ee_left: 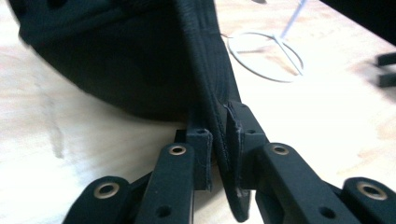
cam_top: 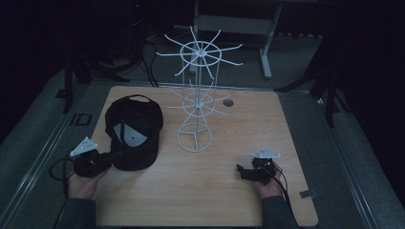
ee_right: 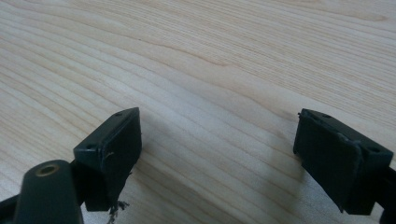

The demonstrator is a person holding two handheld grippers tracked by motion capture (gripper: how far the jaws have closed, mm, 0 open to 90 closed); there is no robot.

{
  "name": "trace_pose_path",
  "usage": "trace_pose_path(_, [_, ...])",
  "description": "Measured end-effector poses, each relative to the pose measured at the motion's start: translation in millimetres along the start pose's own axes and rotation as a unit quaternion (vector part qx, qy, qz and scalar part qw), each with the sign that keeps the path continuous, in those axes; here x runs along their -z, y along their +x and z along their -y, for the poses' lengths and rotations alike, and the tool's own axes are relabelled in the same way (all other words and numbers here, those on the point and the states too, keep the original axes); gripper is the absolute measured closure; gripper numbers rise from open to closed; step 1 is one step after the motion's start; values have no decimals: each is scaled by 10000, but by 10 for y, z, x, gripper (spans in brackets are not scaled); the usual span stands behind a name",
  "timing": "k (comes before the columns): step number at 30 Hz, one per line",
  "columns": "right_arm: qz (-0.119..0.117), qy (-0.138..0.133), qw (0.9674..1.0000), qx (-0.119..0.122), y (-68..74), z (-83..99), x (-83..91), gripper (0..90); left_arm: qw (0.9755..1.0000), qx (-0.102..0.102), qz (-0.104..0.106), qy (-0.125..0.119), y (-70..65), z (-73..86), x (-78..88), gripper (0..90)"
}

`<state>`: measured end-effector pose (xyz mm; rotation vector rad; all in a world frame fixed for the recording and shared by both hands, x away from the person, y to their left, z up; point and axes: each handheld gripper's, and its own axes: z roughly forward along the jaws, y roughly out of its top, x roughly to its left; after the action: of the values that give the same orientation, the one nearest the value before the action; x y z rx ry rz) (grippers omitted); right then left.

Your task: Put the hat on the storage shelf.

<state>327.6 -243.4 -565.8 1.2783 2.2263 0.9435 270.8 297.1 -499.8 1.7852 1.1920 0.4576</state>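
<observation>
The left tongs pinch the brim of the black cap at the desk's left — likely to hang it on the white wire rack. The right tongs rest gaping, empty — waiting.

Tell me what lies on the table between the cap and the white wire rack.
Nothing visible: bare table separates the cap, pinched at its brim by the left tool, from the wire rack.
</observation>
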Motion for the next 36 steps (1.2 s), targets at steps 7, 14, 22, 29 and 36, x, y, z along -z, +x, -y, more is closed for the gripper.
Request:
trace_pose_path(7, [-1, 1, 10000, -2, 0, 0, 0, 149, 9983, -292, -503, -25, -156, -109, -16, 859])
trace_pose_path(14, [1, 1, 10000, 0, 0, 0, 0, 150, 9977, -258, -608, 140, -175, -77, -11, 849])
trace_pose_path(22, [1, 0, 10000, -1, 0, 0, 0, 150, 9966, -218, -798, 11, -227, -47, -6, 860])
trace_pose_path(29, [0, 1, 10000, -1, 0, 0, 0, 150, 9950, -304, -954, -49, -336, -110, -59, 862])
trace_pose_path(36, [0, 1, 10000, -2, 0, 0, 0, 149, 9934, -395, -1069, -139, -403, -146, -89, 862])
